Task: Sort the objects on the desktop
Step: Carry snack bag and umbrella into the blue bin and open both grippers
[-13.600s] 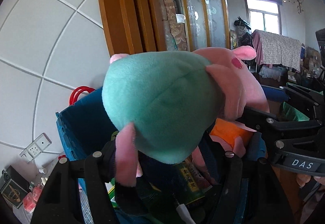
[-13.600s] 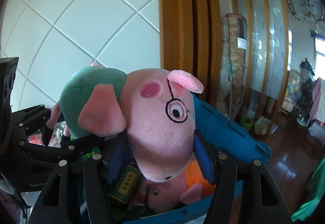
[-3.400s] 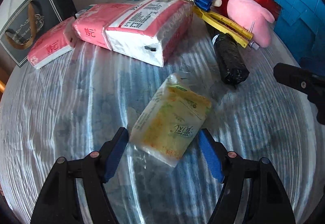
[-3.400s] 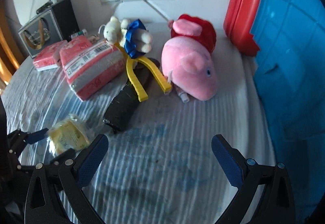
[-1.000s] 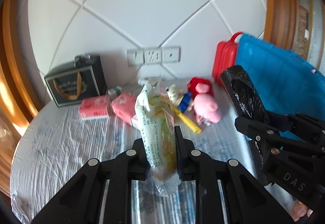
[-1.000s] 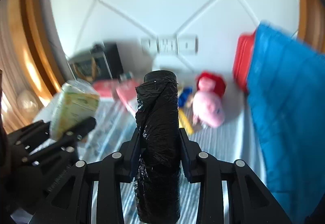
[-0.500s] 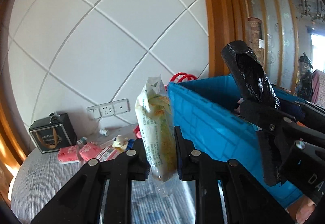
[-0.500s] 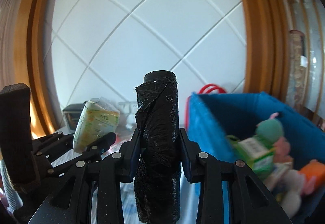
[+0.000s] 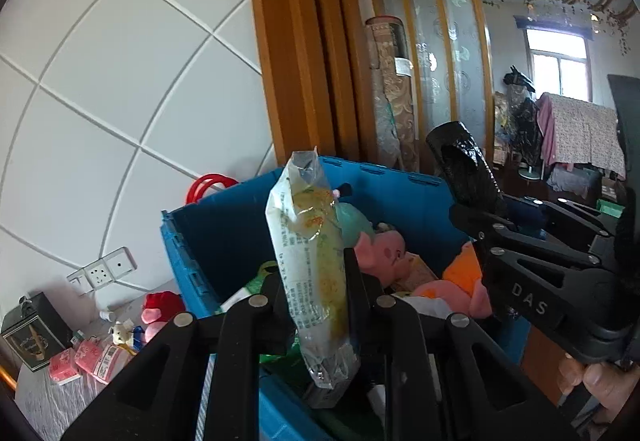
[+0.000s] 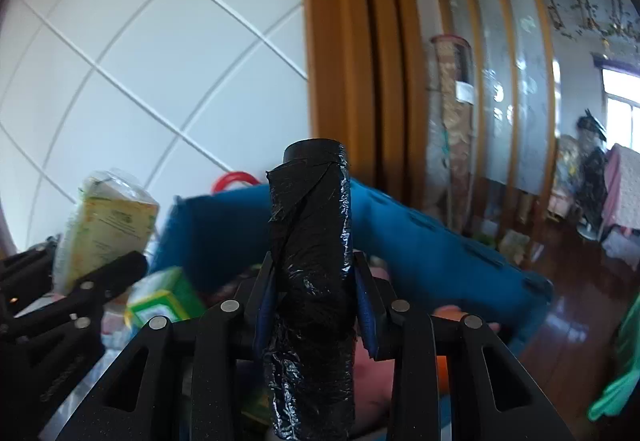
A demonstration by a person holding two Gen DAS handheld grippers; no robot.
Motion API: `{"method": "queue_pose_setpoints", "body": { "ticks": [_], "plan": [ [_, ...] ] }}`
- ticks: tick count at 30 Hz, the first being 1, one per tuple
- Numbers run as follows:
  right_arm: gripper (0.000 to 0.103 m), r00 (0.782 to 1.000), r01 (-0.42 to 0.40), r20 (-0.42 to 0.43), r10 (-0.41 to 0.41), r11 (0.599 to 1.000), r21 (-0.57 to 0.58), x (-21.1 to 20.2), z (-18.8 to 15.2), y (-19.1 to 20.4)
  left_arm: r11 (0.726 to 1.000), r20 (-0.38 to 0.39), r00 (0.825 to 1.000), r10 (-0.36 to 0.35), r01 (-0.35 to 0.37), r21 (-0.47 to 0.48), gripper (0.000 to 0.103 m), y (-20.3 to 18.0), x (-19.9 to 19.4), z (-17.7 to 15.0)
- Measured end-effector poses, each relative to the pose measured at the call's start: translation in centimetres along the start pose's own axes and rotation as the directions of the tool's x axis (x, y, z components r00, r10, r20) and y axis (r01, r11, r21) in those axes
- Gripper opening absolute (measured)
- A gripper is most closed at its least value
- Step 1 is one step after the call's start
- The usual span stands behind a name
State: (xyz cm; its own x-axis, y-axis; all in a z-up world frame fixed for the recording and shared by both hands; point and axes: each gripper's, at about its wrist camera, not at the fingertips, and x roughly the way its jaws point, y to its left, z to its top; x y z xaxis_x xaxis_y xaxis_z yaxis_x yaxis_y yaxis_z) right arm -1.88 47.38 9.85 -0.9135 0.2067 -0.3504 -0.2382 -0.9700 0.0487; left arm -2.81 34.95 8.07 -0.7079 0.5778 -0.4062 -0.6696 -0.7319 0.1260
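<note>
My left gripper (image 9: 314, 277) is shut on a clear yellow-green snack packet (image 9: 312, 261) and holds it upright above the open blue crate (image 9: 192, 241). My right gripper (image 10: 312, 281) is shut on a roll of black plastic bags (image 10: 310, 281), also upright over the crate (image 10: 420, 241). The roll (image 9: 464, 169) and the right gripper show at the right of the left wrist view. The packet (image 10: 106, 225) shows at the left of the right wrist view. Inside the crate lie a pink pig plush (image 9: 380, 253), an orange plush (image 9: 460, 273) and a green box (image 10: 164, 301).
On the table at lower left remain a red and pink plush (image 9: 160, 307), a small teddy (image 9: 120, 333), pink tissue packs (image 9: 96, 359) and a black box (image 9: 34, 331). A red case handle (image 9: 208, 185) stands behind the crate. A tiled wall and wooden frame rise behind.
Both grippers have swung right from the table to above the blue crate, each still holding its object. The crate's contents now show below them.
</note>
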Motion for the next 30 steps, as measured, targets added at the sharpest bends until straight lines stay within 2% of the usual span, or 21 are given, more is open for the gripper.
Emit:
{"method": "queue_pose_setpoints", "body": {
  "ticks": [6,9,17,19,22,23,24,25,27,30],
  "plan": [
    [0.034,0.995,0.055,-0.085,-0.056,0.998,-0.013,2.9,-1.1,-3.1,0.998,-0.083,0.996,-0.044,0.048,0.051,0.019,-3.7,2.2,0.3],
    [0.034,0.993,0.048,-0.104,-0.051,0.999,-0.025,3.8,-2.0,-3.6,0.996,-0.137,0.990,-0.027,0.038,0.079,0.019,-5.0,3.3,0.5],
    [0.034,0.991,0.046,-0.125,-0.051,0.998,-0.046,5.6,-2.4,-3.8,0.997,-0.201,0.979,-0.042,0.053,0.049,0.019,-4.4,4.5,0.2],
    [0.034,0.989,0.052,-0.134,-0.059,0.997,-0.052,6.0,-2.4,-3.6,0.998,-0.211,0.977,-0.037,0.048,0.045,0.024,-4.4,4.6,0.1],
    [0.035,0.989,0.055,-0.132,-0.062,0.997,-0.052,6.1,-2.5,-3.6,0.998,-0.209,0.977,-0.035,0.043,0.037,0.039,-4.1,4.6,-0.1],
    [0.037,0.990,0.059,-0.125,-0.065,0.997,-0.052,5.9,-2.4,-3.5,0.998,-0.203,0.979,-0.034,0.042,0.035,0.047,-3.9,4.4,-0.1],
    [0.041,0.991,0.061,-0.118,-0.067,0.997,-0.051,5.9,-2.3,-3.6,0.999,-0.196,0.980,-0.032,0.039,0.034,0.057,-3.9,4.3,-0.2],
    [0.044,0.991,0.061,-0.113,-0.066,0.997,-0.049,5.7,-2.1,-3.6,0.999,-0.184,0.982,-0.030,0.037,0.033,0.060,-3.9,4.1,-0.2],
    [0.063,0.993,0.064,-0.099,-0.069,0.997,-0.045,5.1,-1.9,-3.6,0.999,-0.168,0.985,-0.024,0.030,0.032,0.068,-3.7,3.8,-0.2],
    [0.071,0.993,0.084,-0.077,-0.088,0.995,-0.047,4.2,-1.6,-3.7,0.999,-0.160,0.987,-0.030,0.033,0.014,0.070,-3.4,3.5,-0.1]
  ]
}}
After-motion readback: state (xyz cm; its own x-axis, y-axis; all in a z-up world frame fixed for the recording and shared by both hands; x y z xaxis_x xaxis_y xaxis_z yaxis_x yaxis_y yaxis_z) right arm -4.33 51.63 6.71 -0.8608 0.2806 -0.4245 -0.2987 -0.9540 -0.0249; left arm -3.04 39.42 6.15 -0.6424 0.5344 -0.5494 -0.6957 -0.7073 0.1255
